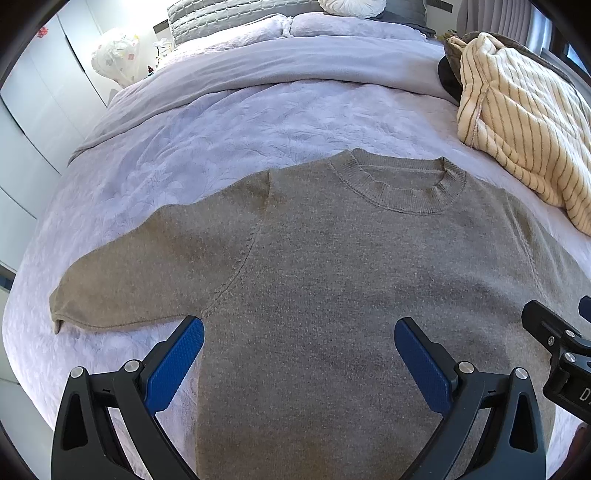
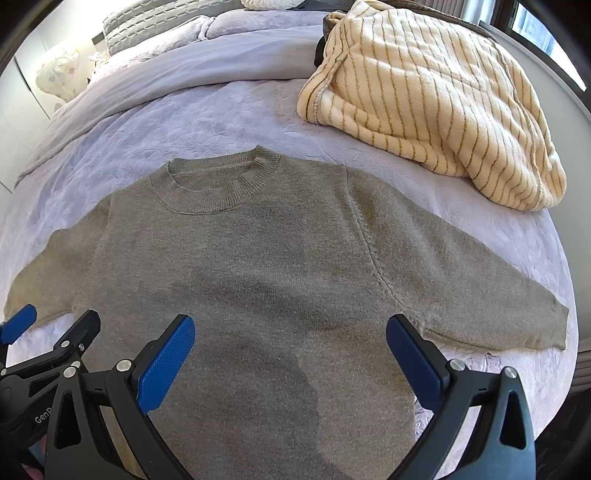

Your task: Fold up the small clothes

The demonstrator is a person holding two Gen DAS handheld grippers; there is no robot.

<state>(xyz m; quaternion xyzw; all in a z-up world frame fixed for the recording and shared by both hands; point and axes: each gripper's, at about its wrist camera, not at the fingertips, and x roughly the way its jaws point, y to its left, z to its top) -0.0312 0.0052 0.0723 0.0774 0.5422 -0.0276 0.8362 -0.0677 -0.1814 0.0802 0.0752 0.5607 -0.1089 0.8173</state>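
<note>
A grey-brown knit sweater (image 1: 332, 266) lies flat, front up, on the lilac bedspread (image 1: 192, 147), collar away from me, both sleeves spread out sideways. It also shows in the right wrist view (image 2: 258, 251). My left gripper (image 1: 299, 339) is open and empty, hovering over the sweater's lower left body near the left armpit. My right gripper (image 2: 290, 336) is open and empty over the lower right body, its right finger by the right armpit. Each gripper shows at the edge of the other's view.
A cream blanket with brown stripes (image 2: 436, 99) is heaped on the bed's far right, close to the right sleeve. Grey pillows (image 1: 236, 18) lie at the head of the bed. White wardrobe doors (image 1: 33, 110) stand to the left.
</note>
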